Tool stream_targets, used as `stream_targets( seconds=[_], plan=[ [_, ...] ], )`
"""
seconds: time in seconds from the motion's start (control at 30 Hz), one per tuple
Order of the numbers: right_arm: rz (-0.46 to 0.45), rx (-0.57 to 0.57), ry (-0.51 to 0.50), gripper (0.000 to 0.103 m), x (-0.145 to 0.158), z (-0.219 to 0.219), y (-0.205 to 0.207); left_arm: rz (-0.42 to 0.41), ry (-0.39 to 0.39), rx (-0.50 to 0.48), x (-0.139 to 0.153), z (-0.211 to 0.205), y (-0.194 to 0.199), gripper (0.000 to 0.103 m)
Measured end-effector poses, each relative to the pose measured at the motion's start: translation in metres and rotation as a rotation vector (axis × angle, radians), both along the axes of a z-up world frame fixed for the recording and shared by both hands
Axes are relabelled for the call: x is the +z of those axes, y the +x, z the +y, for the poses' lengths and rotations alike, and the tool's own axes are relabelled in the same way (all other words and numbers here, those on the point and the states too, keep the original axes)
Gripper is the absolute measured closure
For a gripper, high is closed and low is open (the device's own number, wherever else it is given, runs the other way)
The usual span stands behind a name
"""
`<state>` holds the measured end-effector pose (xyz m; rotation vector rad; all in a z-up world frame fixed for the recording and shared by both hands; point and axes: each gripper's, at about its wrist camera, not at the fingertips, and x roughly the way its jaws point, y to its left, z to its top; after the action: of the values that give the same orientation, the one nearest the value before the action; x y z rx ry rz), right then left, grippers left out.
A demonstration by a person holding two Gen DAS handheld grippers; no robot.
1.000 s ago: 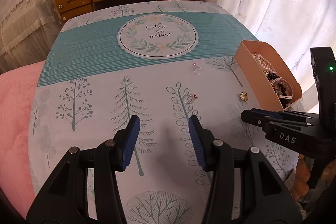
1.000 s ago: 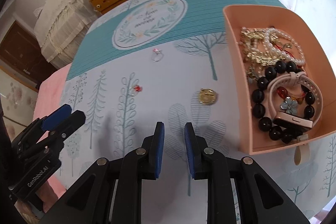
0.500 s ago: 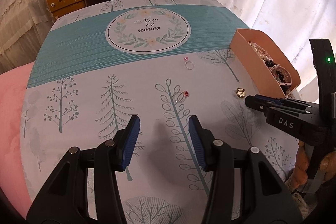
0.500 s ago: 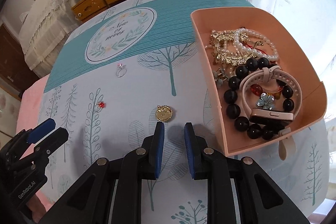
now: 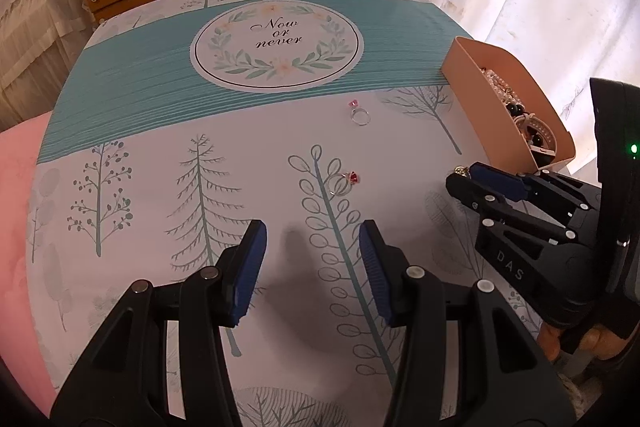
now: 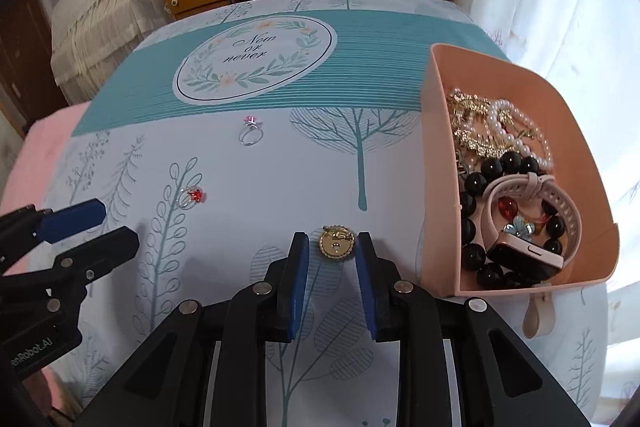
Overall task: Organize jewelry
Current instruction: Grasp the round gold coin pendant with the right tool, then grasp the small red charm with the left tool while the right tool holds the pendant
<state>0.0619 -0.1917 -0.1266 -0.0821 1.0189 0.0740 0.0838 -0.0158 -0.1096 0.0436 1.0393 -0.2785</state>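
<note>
Gold brooch [image 6: 337,247] lies flat on the tabletop [image 6: 280,179] between the parted fingers [image 6: 297,287] of the right gripper [image 6: 333,247], not yet pinched. Next, I judge: close, lift, carry to the pink box [image 6: 440,163]. Left gripper [image 5: 310,239] hangs wide open, empty.

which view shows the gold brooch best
The right wrist view: the gold brooch lies whole between the open right gripper fingertips. In the left wrist view only a sliver peeks out behind the gripper's tip.
</note>
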Motion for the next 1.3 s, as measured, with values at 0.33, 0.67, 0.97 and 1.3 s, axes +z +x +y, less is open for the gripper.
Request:
stream_targets(
  seconds=[0.33,0.67,0.97,1.3],
  plan=[
    [-0.016,0.023,0.011,0.084,0.000,-0.003,-0.004,-0.010,-0.019,-0.247,-0.006,-0.019,0.027,0.058],
    [0.000,0.057,0.091,0.084,0.002,-0.011,-0.018,-0.040,0.065,-0.487,-0.009,-0.026,0.056,0.058],
    [-0.019,0.060,0.109,0.084,0.009,-0.014,-0.025,-0.048,0.146,-0.667,-0.015,-0.042,0.052,0.077],
    [-0.035,0.070,0.106,0.084,0.015,-0.013,-0.030,0.000,0.147,-0.754,-0.023,-0.044,0.054,0.085]
  ],
)
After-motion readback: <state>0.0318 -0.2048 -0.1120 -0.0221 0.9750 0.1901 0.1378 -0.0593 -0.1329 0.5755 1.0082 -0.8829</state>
